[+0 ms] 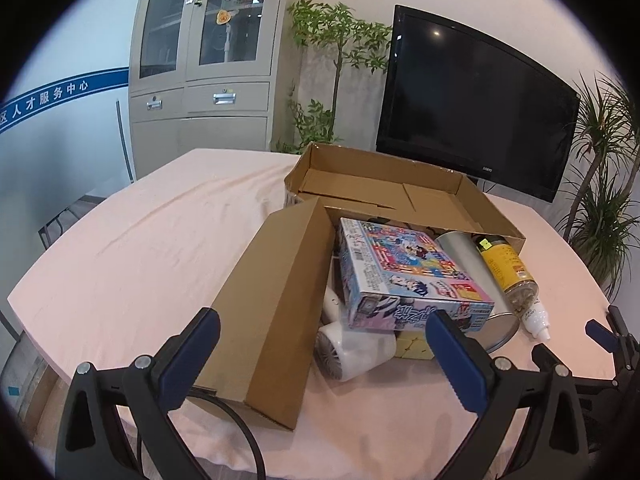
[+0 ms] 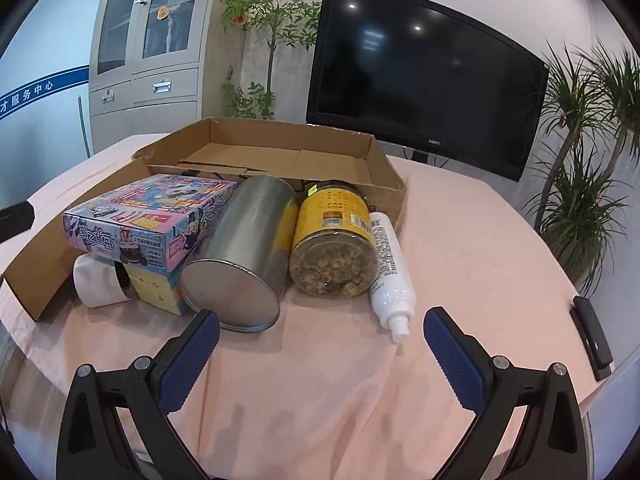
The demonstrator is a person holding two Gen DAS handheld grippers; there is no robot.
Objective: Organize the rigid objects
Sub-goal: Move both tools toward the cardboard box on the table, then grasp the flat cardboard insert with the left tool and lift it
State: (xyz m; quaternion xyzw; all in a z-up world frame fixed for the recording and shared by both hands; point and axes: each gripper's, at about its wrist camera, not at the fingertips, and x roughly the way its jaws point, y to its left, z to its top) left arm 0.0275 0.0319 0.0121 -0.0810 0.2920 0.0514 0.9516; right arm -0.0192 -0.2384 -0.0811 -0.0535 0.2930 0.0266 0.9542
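Both tongs wide apart and empty: left gripper and right gripper low in each frame. Mid-frame, spilled from the tipped cardboard box: game box, metal can, yellow jar, white bottle. Sorting apparently barely begun; everything left to place.

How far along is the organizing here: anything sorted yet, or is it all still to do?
Little looks done: the cardboard box is empty. Nothing is in hand; the left tool and right tool are open and empty. Left: the game box, tin, jar, white bottle, yellow cube and white device lie on the cloth.
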